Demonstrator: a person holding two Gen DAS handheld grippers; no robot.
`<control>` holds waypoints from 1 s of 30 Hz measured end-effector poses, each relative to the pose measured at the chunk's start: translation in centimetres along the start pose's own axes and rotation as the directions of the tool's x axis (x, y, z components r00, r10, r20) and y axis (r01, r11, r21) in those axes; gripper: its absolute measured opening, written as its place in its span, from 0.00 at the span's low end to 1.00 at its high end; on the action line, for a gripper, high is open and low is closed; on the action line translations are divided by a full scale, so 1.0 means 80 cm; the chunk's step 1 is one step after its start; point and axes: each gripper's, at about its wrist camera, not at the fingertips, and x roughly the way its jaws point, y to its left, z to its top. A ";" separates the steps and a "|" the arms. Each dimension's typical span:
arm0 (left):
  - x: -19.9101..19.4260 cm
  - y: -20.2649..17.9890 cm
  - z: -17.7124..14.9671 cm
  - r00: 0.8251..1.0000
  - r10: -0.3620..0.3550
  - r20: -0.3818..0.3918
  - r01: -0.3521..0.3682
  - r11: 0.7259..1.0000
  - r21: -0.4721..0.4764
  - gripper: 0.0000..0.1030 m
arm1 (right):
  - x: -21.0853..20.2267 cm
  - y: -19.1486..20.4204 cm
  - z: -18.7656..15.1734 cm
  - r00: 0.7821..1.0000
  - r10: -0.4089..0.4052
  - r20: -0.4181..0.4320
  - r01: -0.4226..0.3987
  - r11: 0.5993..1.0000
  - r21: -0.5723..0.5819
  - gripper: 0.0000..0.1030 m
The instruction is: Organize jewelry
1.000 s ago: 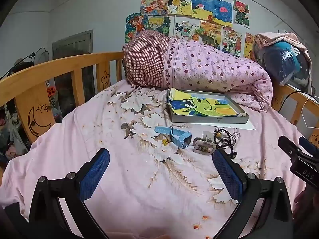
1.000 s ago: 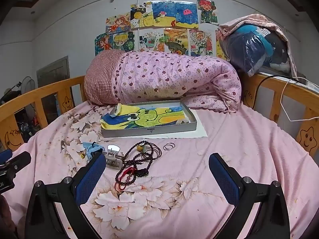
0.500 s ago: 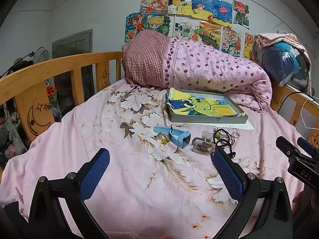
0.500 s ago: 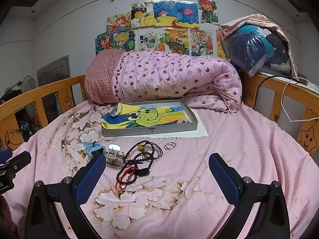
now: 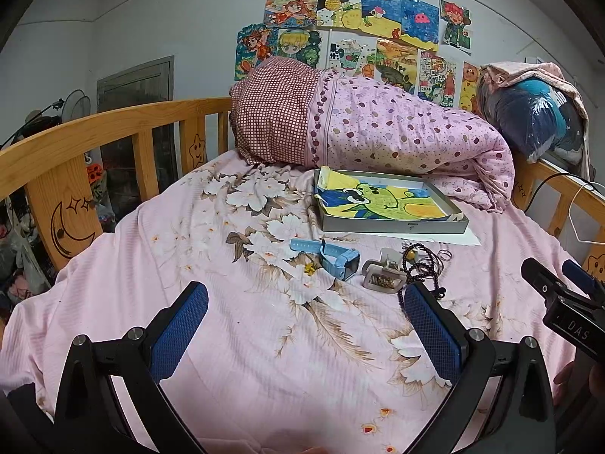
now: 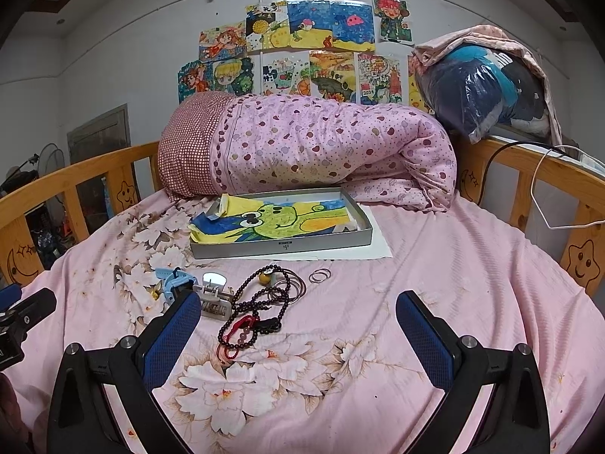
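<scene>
Lying loose on the pink bedspread (image 6: 435, 265): dark bead strands (image 6: 257, 302), thin rings (image 6: 320, 275), hair claw (image 6: 213, 297), blue watch (image 5: 332, 257). Sitting behind, unfilled: grey tray (image 6: 281, 246). Sorting apparently not yet begun. Hovering just short of the pile, spread wide, gripping nothing: right gripper (image 6: 298, 325), left gripper (image 5: 306, 317).

Two hand-held grippers hover side by side above a pink bedsheet (image 6: 435, 265). The left gripper (image 5: 306, 325) has its blue-padded fingers spread wide, holding nothing. The right gripper (image 6: 298, 325) is likewise spread wide and empty, level with the left.
</scene>
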 end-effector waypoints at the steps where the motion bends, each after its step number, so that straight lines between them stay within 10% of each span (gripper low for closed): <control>1: 0.000 0.000 0.000 1.000 -0.001 0.000 0.001 1.000 0.000 0.99 | 0.000 -0.002 -0.002 1.000 -0.001 0.000 0.001 1.000 0.000 1.00; 30: 0.001 0.001 -0.001 1.000 -0.002 -0.004 0.002 1.000 -0.002 0.99 | 0.002 0.000 -0.004 1.000 0.001 -0.013 -0.001 1.000 0.003 1.00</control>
